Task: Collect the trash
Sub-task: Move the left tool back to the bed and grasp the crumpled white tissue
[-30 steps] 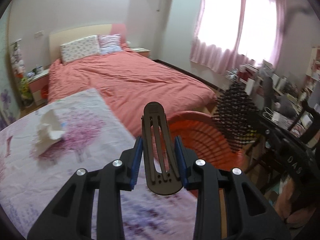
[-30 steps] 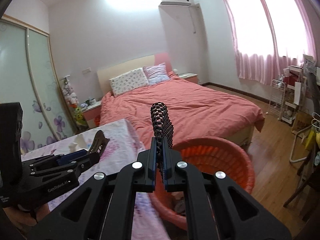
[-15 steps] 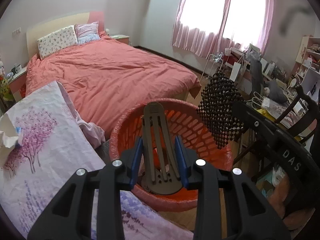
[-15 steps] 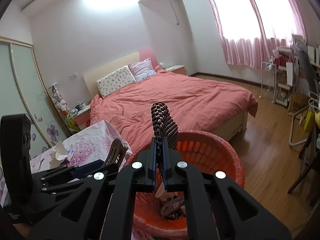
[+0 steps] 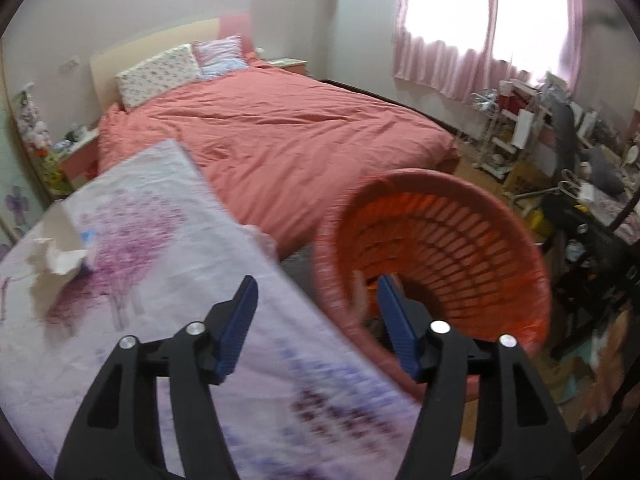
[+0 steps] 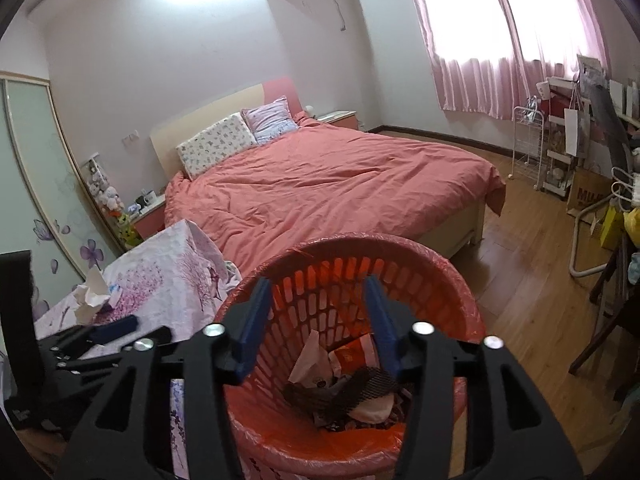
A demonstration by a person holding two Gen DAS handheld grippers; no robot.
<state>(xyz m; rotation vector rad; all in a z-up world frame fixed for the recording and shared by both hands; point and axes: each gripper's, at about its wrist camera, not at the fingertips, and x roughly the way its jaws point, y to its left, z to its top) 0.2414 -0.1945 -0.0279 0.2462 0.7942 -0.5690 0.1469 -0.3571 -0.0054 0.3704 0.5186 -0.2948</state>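
Left gripper: jaws opening, blue pads spread, nothing between them; earlier pinched a flat dark slotted piece, now gone from the pads.
Left gripper position: over the worktop edge and the near rim of the basket; picture blurred.
Right gripper: jaws opening, pads spread above the basket mouth, nothing gripped; a second ago pressed together on a black mesh sleeve.
Orange basket: slatted plastic, lined with a red bag, on the floor between the worktop and the bed; fuller view than before in the right wrist picture.
Black mesh sleeve: now lying inside the basket on top of the other trash, no longer upright in the right gripper.
Other trash in basket: white paper, an orange-and-white wrapper, pale scraps; touching one another at the bottom.
Dark slotted piece: not found in the current pictures; cannot tell where it lies.
Crumpled white tissue: on the worktop, well apart from both grippers, with a small blue-printed item just beside it; placement unchanged.
Worktop: covered by a white cloth with purple tree print; corner just beside the basket.
Bed: coral cover, two pillows at the headboard, behind the basket.
Floor: wood boards, right of the basket.
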